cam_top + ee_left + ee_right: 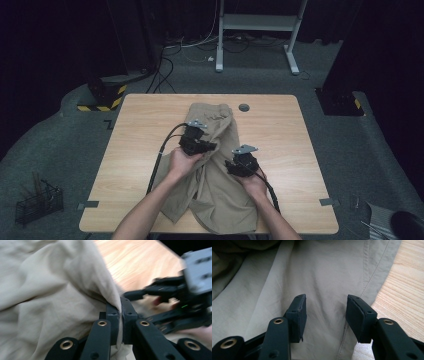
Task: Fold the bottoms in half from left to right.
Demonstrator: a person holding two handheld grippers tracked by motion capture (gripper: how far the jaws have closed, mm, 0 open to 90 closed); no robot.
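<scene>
Khaki trousers (215, 170) lie crumpled lengthwise down the middle of the wooden table (280, 130). My left gripper (210, 147) sits over the middle of the garment, shut on a raised fold of the khaki fabric (100, 282); in the left gripper view the cloth is pinched between its two pads (121, 311). My right gripper (231, 167) hovers just to the right, above the trousers. Its jaws stand open over flat cloth (324, 277) near a stitched seam, with nothing between its fingertips (326, 307). It also appears blurred in the left gripper view as the right gripper (175, 302).
A small grey round cap (244, 107) sits in the table near the back edge. Bare wood (404, 282) lies right of the garment. A black wire basket (37, 202) stands on the floor at left; a white frame (260, 30) stands behind the table.
</scene>
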